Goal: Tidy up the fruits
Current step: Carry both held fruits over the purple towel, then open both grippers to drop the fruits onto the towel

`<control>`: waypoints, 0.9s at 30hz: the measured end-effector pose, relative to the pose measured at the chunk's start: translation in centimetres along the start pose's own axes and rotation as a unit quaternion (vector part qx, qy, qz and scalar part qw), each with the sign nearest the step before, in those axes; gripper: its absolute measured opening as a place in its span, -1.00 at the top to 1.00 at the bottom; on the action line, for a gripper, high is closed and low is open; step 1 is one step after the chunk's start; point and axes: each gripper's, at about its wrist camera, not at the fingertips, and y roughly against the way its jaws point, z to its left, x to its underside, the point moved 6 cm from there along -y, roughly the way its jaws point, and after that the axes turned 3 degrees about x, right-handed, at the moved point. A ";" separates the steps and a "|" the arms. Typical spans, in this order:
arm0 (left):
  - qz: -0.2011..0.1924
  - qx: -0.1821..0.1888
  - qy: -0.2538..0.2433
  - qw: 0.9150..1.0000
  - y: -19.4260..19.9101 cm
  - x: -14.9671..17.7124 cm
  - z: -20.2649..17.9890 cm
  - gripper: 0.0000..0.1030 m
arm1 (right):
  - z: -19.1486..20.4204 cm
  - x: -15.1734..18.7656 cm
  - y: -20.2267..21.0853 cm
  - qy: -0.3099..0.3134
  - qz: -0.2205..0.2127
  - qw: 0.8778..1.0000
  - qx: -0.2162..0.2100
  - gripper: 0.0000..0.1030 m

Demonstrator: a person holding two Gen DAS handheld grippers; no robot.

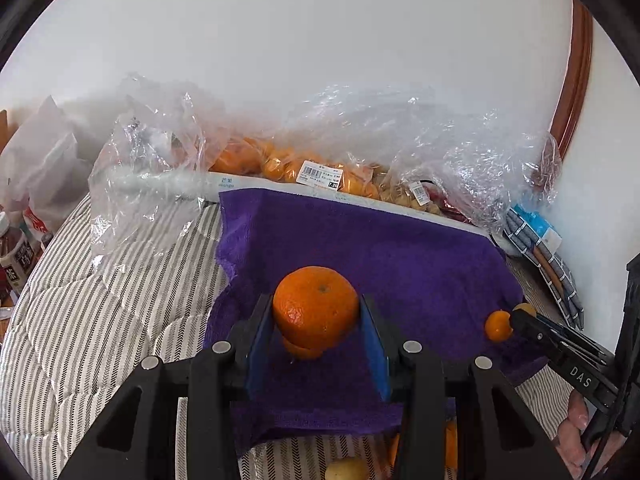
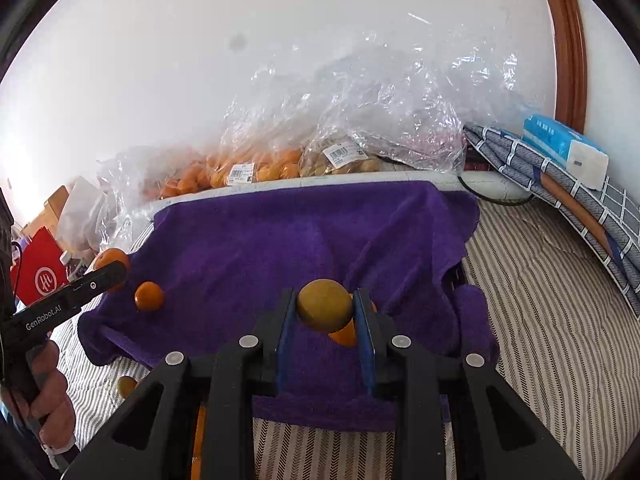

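Note:
My left gripper [image 1: 317, 312] is shut on a large orange [image 1: 316, 306] and holds it above the purple towel [image 1: 360, 248]. A smaller orange [image 1: 303, 350] lies on the towel under it. My right gripper [image 2: 325, 308] is shut on a yellow-brown round fruit [image 2: 325, 305] over the towel [image 2: 300, 240], with a small orange [image 2: 345, 334] behind it. Another small orange [image 2: 149, 296] lies on the towel's left part; it also shows in the left wrist view [image 1: 498, 325] beside the right gripper's tip.
Clear plastic bags of oranges [image 1: 280, 164] and other fruit [image 2: 340, 162] lie along the white wall behind a white box. A folded plaid cloth [image 2: 560, 184] with a tissue pack [image 2: 564, 148] is at right. Bottles [image 1: 16, 252] stand at left. Loose fruit [image 2: 126, 386] lies on the striped cover.

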 end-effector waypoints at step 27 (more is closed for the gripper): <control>0.021 -0.003 -0.036 0.999 -1.5 1.6 -1.7 0.22 | -0.4 1.0 -0.6 -0.003 0.010 1.000 0.003 0.44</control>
